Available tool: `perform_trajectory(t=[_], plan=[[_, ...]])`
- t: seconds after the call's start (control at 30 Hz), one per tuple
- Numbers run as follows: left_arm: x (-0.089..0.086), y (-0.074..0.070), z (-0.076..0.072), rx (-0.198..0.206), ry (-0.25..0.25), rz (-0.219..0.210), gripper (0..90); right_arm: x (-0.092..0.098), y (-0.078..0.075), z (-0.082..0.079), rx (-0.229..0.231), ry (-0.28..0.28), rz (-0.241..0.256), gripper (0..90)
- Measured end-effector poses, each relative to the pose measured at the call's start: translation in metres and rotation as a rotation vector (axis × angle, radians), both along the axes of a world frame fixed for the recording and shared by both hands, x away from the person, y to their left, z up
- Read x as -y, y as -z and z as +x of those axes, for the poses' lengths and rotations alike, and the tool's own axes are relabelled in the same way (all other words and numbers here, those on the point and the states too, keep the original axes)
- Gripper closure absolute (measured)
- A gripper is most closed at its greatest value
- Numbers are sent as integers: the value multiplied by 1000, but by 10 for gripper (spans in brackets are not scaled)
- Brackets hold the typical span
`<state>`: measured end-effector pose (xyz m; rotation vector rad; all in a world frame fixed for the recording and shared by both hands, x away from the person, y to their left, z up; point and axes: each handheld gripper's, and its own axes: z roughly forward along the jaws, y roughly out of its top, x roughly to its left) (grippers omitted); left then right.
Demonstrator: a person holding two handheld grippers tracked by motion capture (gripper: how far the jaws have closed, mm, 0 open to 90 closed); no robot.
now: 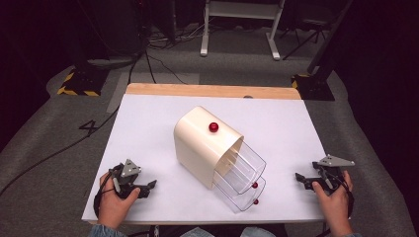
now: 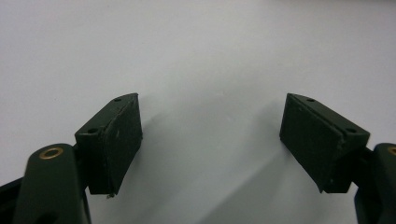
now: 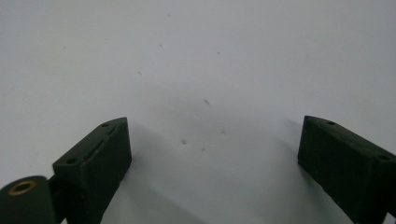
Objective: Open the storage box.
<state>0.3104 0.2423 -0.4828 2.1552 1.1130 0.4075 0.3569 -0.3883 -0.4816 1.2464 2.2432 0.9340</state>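
A cream cabinet (image 1: pixel 200 140) with a red knob (image 1: pixel 213 127) on top stands in the middle of the white table (image 1: pixel 148 123). Two clear drawers (image 1: pixel 242 175), each with a small red knob (image 1: pixel 255 185), are pulled out toward the front right. My left gripper (image 1: pixel 148 186) rests near the front left edge, held by a hand, its jaws wide apart over bare table (image 2: pixel 210 140). My right gripper (image 1: pixel 300 178) sits near the front right edge, open as well, with nothing between its jaws above the table (image 3: pixel 210 140).
A wooden strip (image 1: pixel 212 91) runs along the table's far edge. Beyond it lie grey carpet, cables (image 1: pixel 148 59) and white furniture legs (image 1: pixel 237 29). Yellow-black taped stand bases (image 1: pixel 79 84) sit at both far corners.
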Motion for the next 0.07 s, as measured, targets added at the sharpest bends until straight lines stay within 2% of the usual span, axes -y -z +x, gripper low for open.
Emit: perform_trajectory(t=[0.07], plan=[[0,0,0,-1,1,2,211,0,0,0,1,0,-1,100]])
